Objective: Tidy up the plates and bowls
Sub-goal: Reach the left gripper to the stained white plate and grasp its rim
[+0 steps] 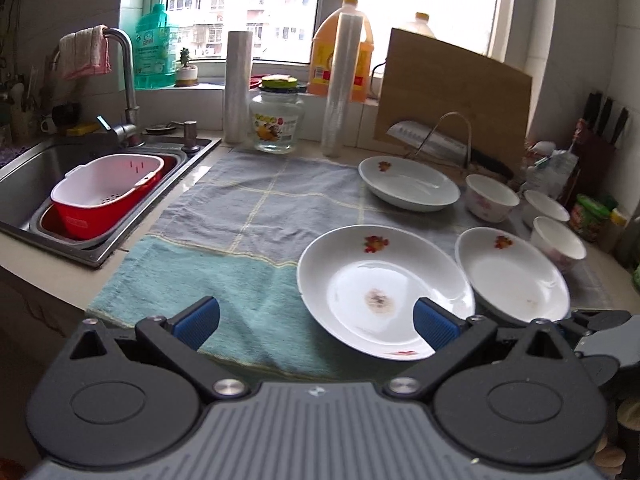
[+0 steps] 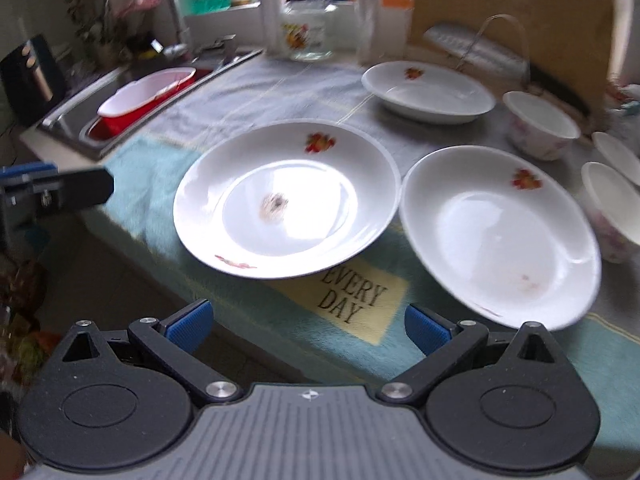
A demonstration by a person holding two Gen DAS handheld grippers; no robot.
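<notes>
I have both sets of fingers released and holding nothing: my left gripper (image 1: 316, 322) hangs at the near edge of the stained plate (image 1: 380, 288), my right gripper (image 2: 308, 326) just before it. That plate lies on the towel (image 1: 248, 220) covering the tabletop, a second plate (image 2: 496, 228) touching its right rim, a third plate (image 2: 428, 88) and bowls (image 2: 540, 124) behind.

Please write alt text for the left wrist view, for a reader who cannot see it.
The open left gripper hovers over a blue-green towel beside a stained white plate. Two more plates and three bowls lie to the right; a sink is at left.
</notes>
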